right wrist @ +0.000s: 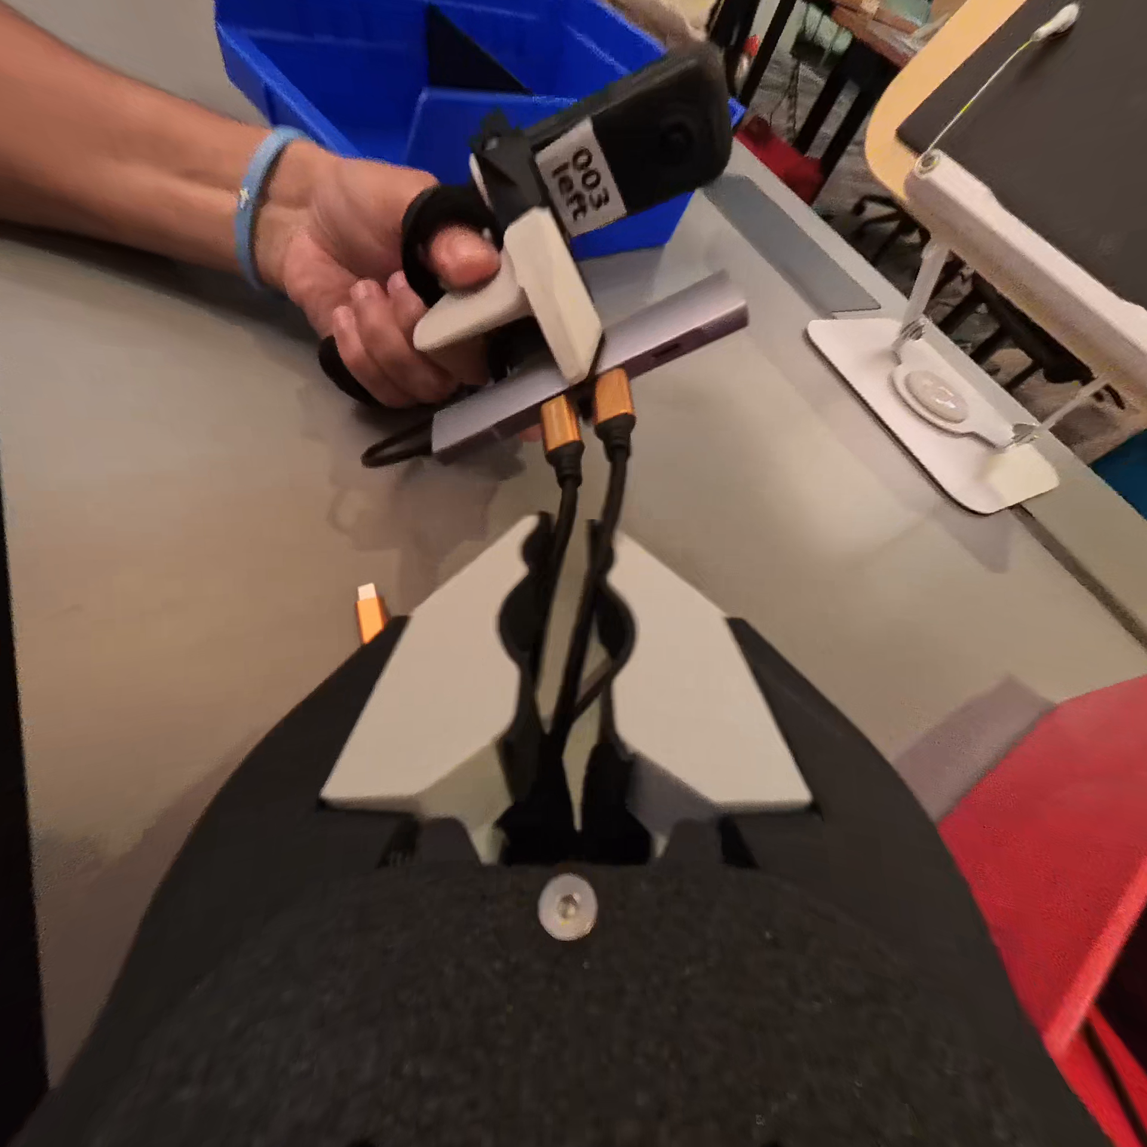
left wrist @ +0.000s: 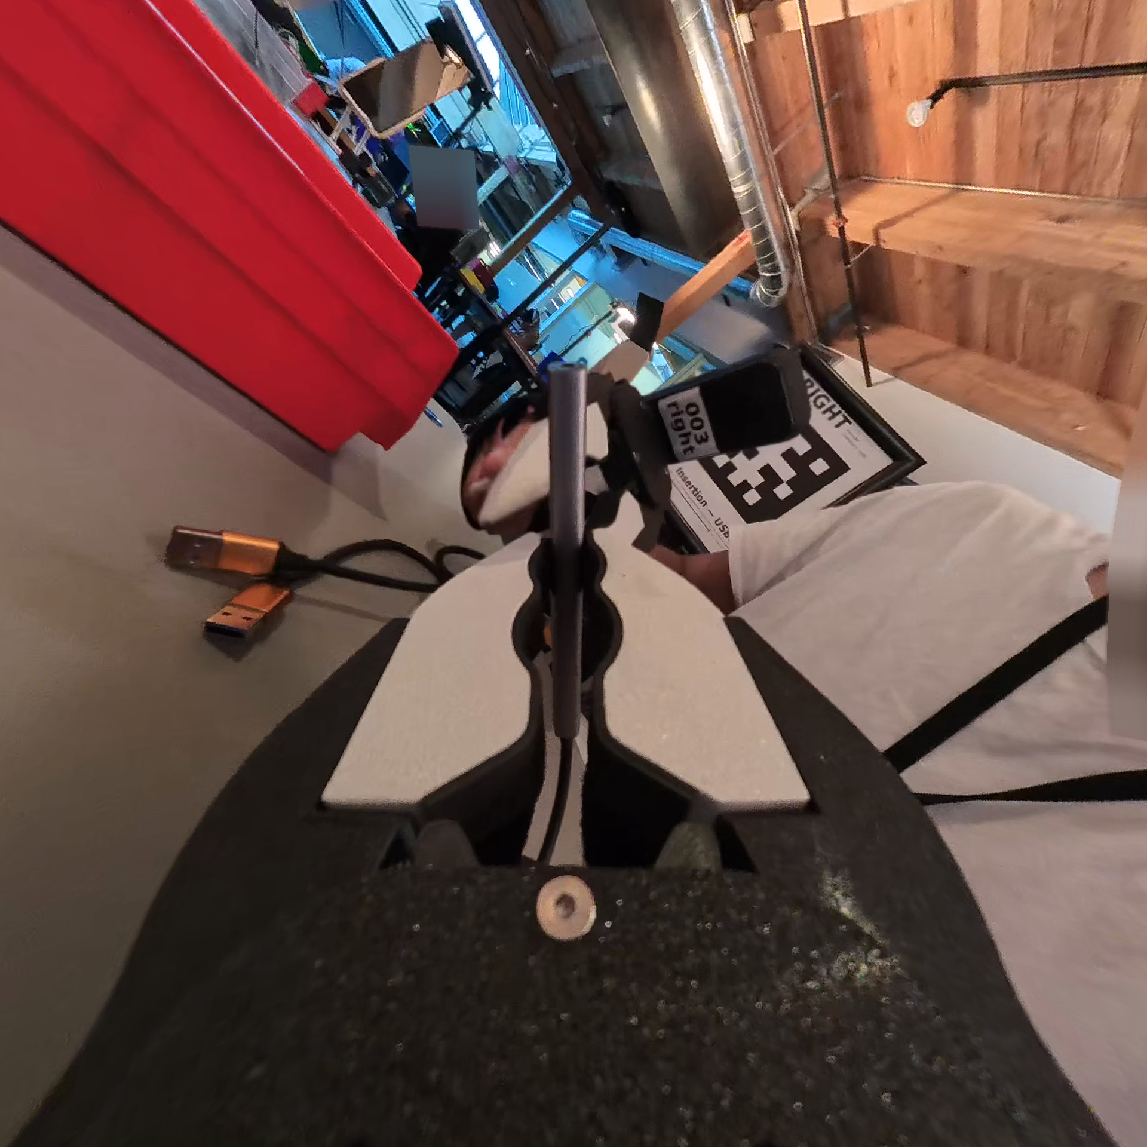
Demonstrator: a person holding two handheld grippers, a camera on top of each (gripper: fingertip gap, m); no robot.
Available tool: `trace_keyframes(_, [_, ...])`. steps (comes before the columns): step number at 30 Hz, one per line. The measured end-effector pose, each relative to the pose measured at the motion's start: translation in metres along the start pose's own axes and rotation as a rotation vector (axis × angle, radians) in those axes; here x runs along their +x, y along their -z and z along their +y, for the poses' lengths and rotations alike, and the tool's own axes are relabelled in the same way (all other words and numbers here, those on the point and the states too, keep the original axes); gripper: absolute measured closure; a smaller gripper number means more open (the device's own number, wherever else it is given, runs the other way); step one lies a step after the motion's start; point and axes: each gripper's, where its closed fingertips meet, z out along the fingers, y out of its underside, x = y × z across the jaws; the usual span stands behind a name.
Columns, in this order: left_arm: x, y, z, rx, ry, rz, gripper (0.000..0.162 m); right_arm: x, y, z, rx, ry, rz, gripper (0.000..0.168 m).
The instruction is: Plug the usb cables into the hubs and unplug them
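My left gripper (left wrist: 565, 546) is shut on a slim grey USB hub (left wrist: 566, 465), held edge-on above the table. In the right wrist view the left gripper (right wrist: 577, 366) clamps the hub (right wrist: 683, 329) in a person's hand (right wrist: 347, 260). Two orange plugs (right wrist: 560, 422) (right wrist: 613, 397) sit in the hub's side. Their black cables (right wrist: 568, 509) run back between the jaws of my right gripper (right wrist: 574, 527), which stand narrowly apart with table showing between the cables. The hub's own short black lead (right wrist: 397, 450) hangs off its near end.
Two loose orange USB plugs (left wrist: 223, 552) (left wrist: 248, 611) lie on the grey table (left wrist: 93, 683); another (right wrist: 370, 611) lies left of my right gripper. A red bin (left wrist: 217, 217), a blue bin (right wrist: 347, 68), a white stand (right wrist: 918, 397) and a framed marker sheet (left wrist: 807, 472) are around. Less than 4 cm separates the two grippers' tips.
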Motion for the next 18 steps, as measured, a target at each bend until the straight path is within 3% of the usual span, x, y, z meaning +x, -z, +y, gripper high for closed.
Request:
trace_keyframes(1, [0.0, -0.001, 0.001, -0.004, -0.008, -0.005, 0.154, 0.001, 0.001, -0.003, 0.027, -0.044, -0.005, 0.167])
trace_keyframes(5, [-0.004, 0.0, 0.001, -0.015, -0.08, -0.071, 0.152, 0.013, -0.001, -0.004, 0.059, -0.295, 0.003, 0.168])
trace_keyframes(8, [-0.015, 0.0, 0.01, -0.09, -0.156, -0.173, 0.136, 0.034, 0.004, -0.009, 0.128, -0.495, 0.057, 0.168])
trace_keyframes(10, [-0.015, -0.003, 0.01, -0.095, -0.184, -0.188, 0.136, 0.035, 0.004, -0.014, 0.163, -0.584, 0.015, 0.168])
trace_keyframes(12, [-0.015, -0.005, 0.006, -0.069, -0.215, -0.204, 0.137, 0.03, 0.002, -0.017, 0.162, -0.543, 0.008, 0.168])
trace_keyframes(13, [-0.014, -0.005, 0.005, -0.057, -0.236, -0.211, 0.147, 0.03, 0.001, -0.017, 0.15, -0.51, 0.03, 0.168])
trace_keyframes(15, [-0.011, -0.004, 0.004, -0.06, -0.281, -0.209, 0.153, 0.03, 0.003, -0.021, 0.154, -0.465, 0.043, 0.167])
trace_keyframes(18, [0.01, -0.002, -0.006, 0.015, -0.342, -0.116, 0.153, 0.032, 0.019, -0.041, 0.261, -0.435, 0.012, 0.156])
